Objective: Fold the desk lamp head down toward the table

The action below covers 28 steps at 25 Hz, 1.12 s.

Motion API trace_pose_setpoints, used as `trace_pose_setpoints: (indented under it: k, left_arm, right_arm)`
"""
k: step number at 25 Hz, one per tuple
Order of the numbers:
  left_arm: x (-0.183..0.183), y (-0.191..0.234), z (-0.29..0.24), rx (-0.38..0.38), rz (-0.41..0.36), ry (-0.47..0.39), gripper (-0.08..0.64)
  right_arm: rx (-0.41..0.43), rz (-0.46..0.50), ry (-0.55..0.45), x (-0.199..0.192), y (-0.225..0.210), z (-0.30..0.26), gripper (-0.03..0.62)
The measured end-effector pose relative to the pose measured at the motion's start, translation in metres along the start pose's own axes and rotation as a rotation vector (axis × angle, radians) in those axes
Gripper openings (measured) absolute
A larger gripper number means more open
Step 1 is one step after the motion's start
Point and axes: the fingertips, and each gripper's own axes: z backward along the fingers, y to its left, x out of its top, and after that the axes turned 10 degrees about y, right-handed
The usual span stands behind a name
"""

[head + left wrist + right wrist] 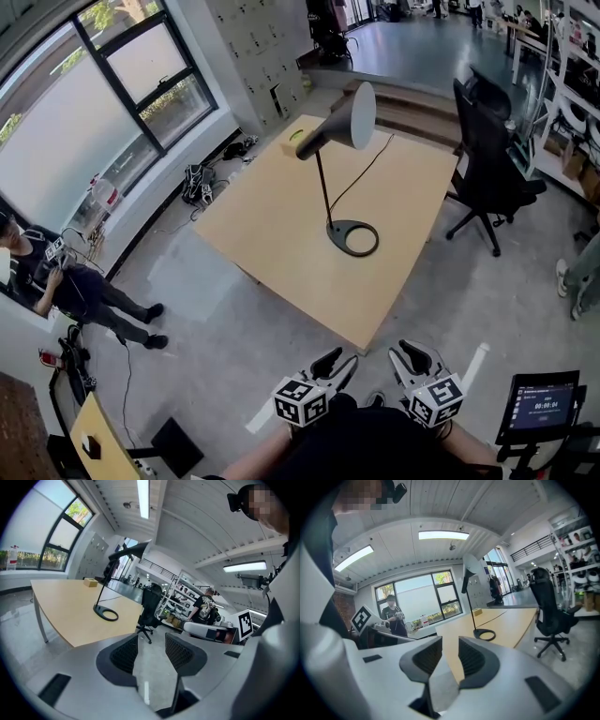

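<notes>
Where pale wood table spreads, black cone-headed lamp, ring base.

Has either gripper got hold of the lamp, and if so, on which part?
Nothing is held. The left gripper and the right gripper both have their jaws apart with nothing between them, and the desk lamp stands untouched on the table.

The desk lamp looks matt black metal, the table smooth pale wood.
</notes>
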Motion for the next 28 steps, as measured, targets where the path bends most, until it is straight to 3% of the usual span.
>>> trace_pose_setpoints:
  k: [8,28]
  left_arm:
    - [0.007,0.030,-0.005,0.008,0.060,-0.010,0.190]
    - [0.114,0.119,-0.065,-0.162,0.010,-0.006,0.190]
  right_arm:
    - [-0.011,-0.001,0.027,0.005,-0.008,-0.027,0.112]
    - [-0.202,0.000,0.011,0.086,-0.059,-0.121,0.110]
